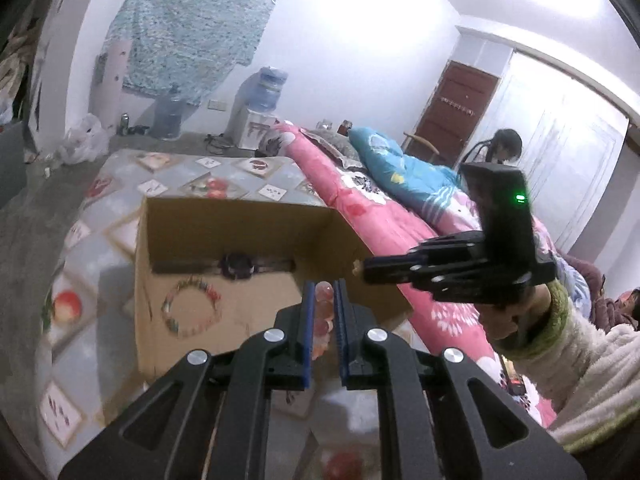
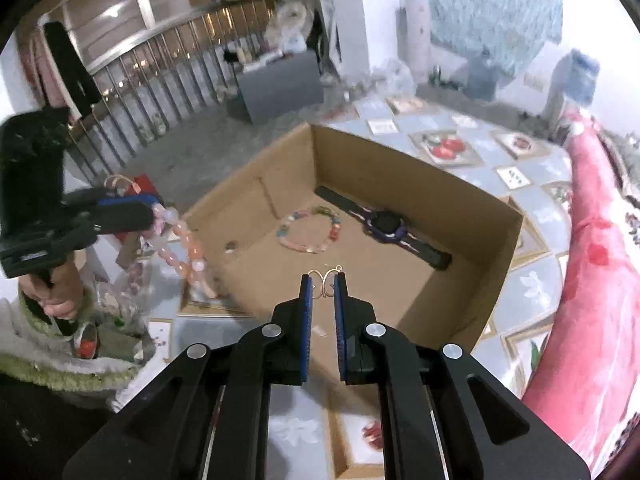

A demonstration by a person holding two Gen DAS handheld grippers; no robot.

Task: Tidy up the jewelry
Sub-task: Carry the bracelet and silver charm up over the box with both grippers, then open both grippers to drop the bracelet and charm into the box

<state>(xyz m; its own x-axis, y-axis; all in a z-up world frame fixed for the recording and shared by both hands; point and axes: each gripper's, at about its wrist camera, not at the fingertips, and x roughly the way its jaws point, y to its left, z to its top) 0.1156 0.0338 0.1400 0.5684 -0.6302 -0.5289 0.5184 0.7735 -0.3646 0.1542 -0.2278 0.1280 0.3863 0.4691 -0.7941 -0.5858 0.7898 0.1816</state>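
Your left tool [image 1: 324, 286] and right tool [image 2: 324, 278]: black frames, blue ribbed pads, silver screws. Your sleeves [image 1: 592, 384]: fluffy white, green cuffs.

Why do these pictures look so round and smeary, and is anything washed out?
Left wrist view: the fisheye lens bends the room's lines, black corners frame it, and the white wall is blown out by glare. Right wrist view: the railing curves, and the pink bead bracelet and far edges are blurred.

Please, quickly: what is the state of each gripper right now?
Left gripper: closed, holding a pink bead bracelet.
Right gripper: closed, holding a thin gold wire piece.
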